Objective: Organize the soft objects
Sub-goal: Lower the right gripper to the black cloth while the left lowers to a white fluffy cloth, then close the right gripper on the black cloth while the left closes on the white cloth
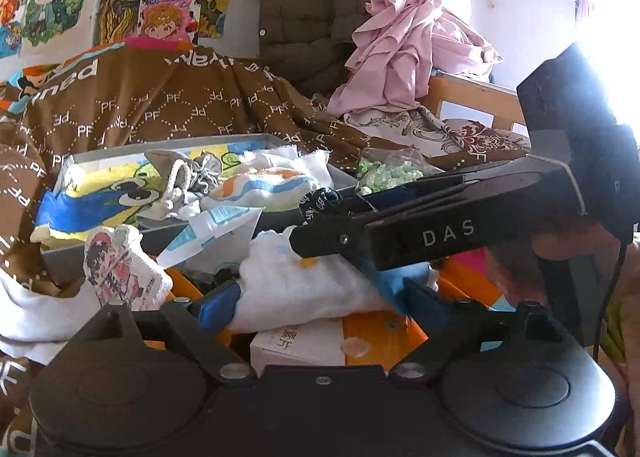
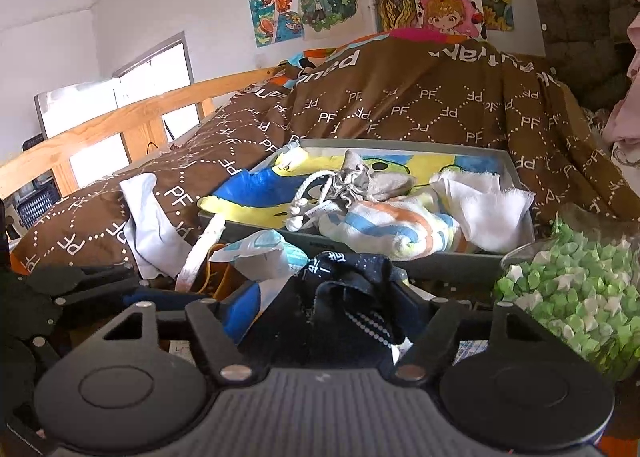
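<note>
"DAS" marks right gripper point(image 1: 320, 213); blanket point(image 2: 400, 109) reads "PF".

1. The right finger of the left gripper point(image 1: 316, 297) is mostly covered by the right gripper point(image 1: 320, 225) crossing in front.
2. The small white box point(image 1: 296, 345) is half hidden under the white cloth point(image 1: 304, 285); its print cannot be read.
3. The right gripper's fingertips are buried in the dark cloth point(image 2: 352, 297).
4. The bag of green bits point(image 2: 580, 297) is cut off by the picture's edge.

Daylit, fairly bright; window point(image 2: 156, 69) blown out, glare at left-view right edge; fisheye bending, dark corners.
</note>
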{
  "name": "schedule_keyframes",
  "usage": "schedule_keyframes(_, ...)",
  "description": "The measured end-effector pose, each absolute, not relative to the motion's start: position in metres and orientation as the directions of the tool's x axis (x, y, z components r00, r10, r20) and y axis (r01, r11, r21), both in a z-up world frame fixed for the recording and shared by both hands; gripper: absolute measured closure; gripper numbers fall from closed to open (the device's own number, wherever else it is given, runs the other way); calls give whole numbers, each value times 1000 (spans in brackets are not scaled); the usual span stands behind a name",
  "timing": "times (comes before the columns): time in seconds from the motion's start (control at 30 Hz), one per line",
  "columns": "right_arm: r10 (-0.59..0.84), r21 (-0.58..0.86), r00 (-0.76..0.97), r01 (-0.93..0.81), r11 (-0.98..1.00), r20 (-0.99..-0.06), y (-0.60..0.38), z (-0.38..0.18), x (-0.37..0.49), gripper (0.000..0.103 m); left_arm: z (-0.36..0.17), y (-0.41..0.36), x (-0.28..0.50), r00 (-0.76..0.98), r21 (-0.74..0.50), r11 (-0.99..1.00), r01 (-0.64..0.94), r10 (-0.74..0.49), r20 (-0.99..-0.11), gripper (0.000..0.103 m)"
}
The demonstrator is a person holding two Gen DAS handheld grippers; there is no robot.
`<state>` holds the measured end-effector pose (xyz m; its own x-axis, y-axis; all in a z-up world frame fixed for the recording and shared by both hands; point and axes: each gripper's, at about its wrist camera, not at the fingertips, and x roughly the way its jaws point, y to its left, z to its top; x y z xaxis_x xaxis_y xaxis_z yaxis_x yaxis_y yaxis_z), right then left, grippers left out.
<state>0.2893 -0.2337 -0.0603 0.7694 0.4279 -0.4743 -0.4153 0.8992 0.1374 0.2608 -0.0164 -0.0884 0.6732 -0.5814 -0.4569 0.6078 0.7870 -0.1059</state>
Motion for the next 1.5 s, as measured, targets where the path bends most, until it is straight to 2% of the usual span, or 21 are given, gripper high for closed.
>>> schedule_keyframes(0.23, 457, 207, 751, -409, 889, -476, -242, -61, 293, 45, -92, -7, 266, 653, -198, 788, 583, -600, -462, 21)
schedule_keyframes(0.4, 468, 266, 744, -386, 883, -476, -249, -62, 297, 55, -92, -6, 266, 652, -221, 787, 575, -605, -458, 23)
schedule_keyframes(0.53, 462, 283, 746, -366, 886, -481, -253, -63, 299, 63, -93, 1, 268, 639, -294, 777, 557, -627, -446, 23)
schedule_keyframes(0.7, 451, 280, 750, -356, 892, -484, -253, -64, 299, 68, -95, 12, 274, 629, -427, 754, 498, -654, -421, 23)
schedule_keyframes(1.03, 453, 344, 747, -313, 885, -487, -260, -65, 303, 78, -97, 12, 277, 634, -471, 755, 456, -647, -424, 24)
schedule_keyframes(1.13, 448, 347, 746, -304, 887, -492, -261, -65, 303, 79, -96, 6, 277, 641, -436, 775, 457, -627, -443, 24)
schedule_keyframes(1.27, 452, 358, 741, -300, 885, -497, -261, -65, 303, 80, -92, -13, 272, 668, -302, 821, 485, -571, -478, 24)
schedule_keyframes(1.33, 459, 375, 737, -294, 879, -497, -261, -64, 303, 80, -89, -17, 272, 678, -274, 831, 483, -554, -483, 24)
schedule_keyframes(1.4, 463, 389, 733, -287, 875, -499, -262, -64, 303, 80, -87, -23, 272, 694, -230, 844, 485, -531, -486, 29)
schedule_keyframes(1.47, 466, 402, 730, -281, 871, -500, -264, -64, 303, 81, -85, -29, 269, 713, -166, 854, 493, -506, -486, 41)
schedule_keyframes(1.5, 469, 410, 727, -278, 869, -501, -265, -65, 304, 81, -84, -32, 269, 716, -138, 856, 498, -496, -491, 43)
